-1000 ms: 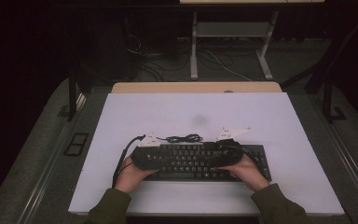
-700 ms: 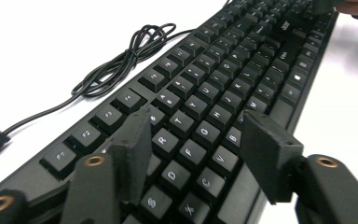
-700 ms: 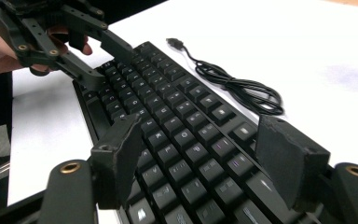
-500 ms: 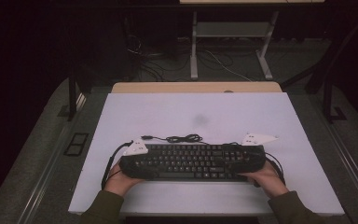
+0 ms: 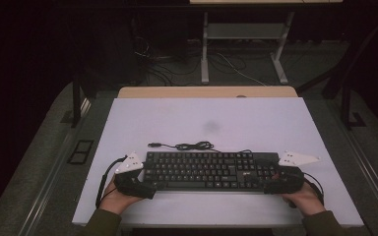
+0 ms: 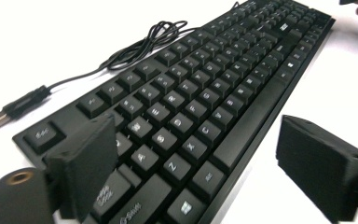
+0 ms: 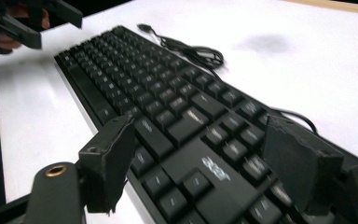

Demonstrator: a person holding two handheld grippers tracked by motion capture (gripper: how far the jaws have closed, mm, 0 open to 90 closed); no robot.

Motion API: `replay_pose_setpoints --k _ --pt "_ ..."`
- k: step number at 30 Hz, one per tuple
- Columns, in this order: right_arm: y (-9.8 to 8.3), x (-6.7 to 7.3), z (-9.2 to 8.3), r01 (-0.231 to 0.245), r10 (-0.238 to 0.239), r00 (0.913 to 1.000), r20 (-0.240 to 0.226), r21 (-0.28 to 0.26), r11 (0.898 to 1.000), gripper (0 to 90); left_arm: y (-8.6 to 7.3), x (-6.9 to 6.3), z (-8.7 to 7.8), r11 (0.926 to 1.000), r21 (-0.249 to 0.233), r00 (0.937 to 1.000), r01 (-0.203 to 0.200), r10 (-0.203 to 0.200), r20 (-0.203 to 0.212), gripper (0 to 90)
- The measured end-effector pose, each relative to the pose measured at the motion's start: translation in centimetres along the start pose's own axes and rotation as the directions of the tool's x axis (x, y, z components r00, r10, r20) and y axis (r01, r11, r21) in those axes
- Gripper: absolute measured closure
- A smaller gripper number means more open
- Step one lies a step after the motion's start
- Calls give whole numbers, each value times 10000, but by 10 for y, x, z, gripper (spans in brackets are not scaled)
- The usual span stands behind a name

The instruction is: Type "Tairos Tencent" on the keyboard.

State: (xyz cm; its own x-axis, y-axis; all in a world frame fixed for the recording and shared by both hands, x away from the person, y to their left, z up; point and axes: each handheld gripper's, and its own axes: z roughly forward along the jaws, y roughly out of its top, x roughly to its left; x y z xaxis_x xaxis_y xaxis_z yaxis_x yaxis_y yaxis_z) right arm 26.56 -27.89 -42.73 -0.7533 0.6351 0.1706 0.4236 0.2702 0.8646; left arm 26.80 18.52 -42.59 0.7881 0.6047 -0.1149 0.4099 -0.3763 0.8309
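The flat black plastic keyboard point(image 5: 209, 170) lies on the white desk point(image 5: 275, 123). The left claw point(image 5: 142, 182) and right claw point(image 5: 271, 183) have just been opening, jaws apart at its ends, gripping nothing.

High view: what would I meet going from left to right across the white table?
left hand → left gripper → black keyboard → right gripper → right hand.
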Motion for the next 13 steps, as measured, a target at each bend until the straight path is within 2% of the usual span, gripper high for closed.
replay_pose_setpoints --k 5,13 --pt "-10 -5 -13 -93 93 9998 181 9 10000 244 -2 0 0 9999 -30 9999 105 -105 -60 4" --pt "-13 -8 -19 -206 209 9995 217 -138 9997 237 -1 0 1 9999 -53 9999 111 -111 -19 0"
